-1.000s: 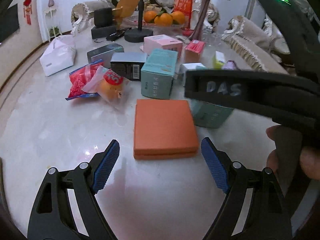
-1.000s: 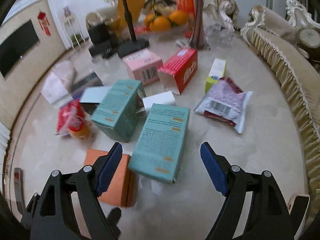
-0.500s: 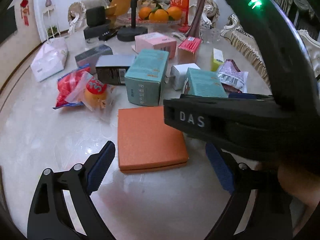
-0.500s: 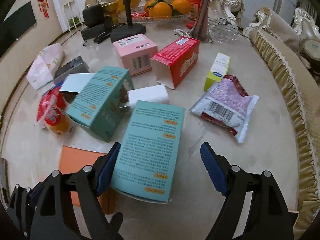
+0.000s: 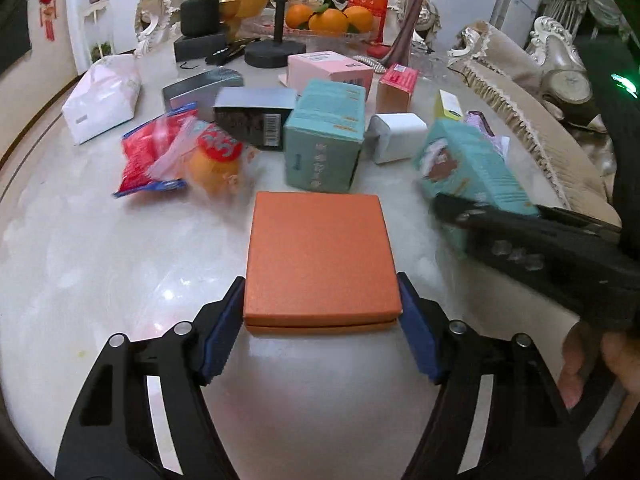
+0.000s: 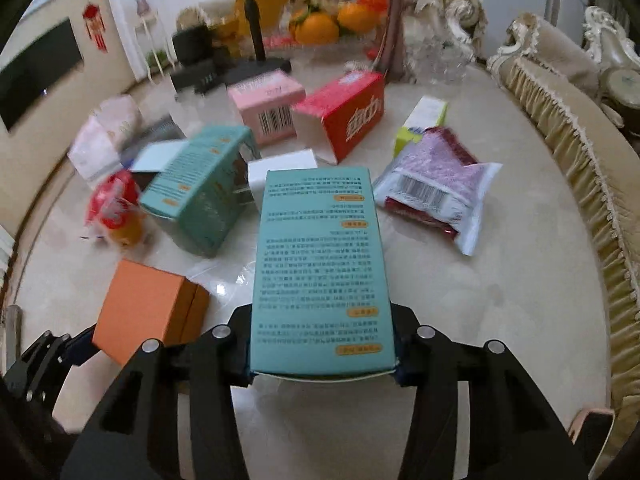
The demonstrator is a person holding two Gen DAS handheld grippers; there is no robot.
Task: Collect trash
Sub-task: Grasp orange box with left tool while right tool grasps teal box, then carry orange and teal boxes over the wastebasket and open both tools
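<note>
Two grips: both claws have just been closing, each with a box between its pads.
Left claw: it pinches the orange box by the near end, one blue pad on each side edge; the box lies flat on the tabletop.
Right claw: it pinches the teal box at the near short end; the long printed face looks up and the far end points away over the tabletop.
Step in hand: I judge that the two grasps are being made firm before the boxes are carried off as trash.
How to do it well, orange box: the lid and the base show a thin seam at the front, so the pads should press on both halves together, or the lid may slide.
How to do it well, teal box: it is long and held only at one end, so a level and slow lift seems wise; thin card can cave under a hard squeeze.
Only the left view shows: the person's hand on the right tool, and the teal box from the side, though blurred.
Only the right view shows: the red carton has an open end, and the purple wrapper lies just beside the teal box.
Not shown anywhere: a bin or bag for the trash.
</note>
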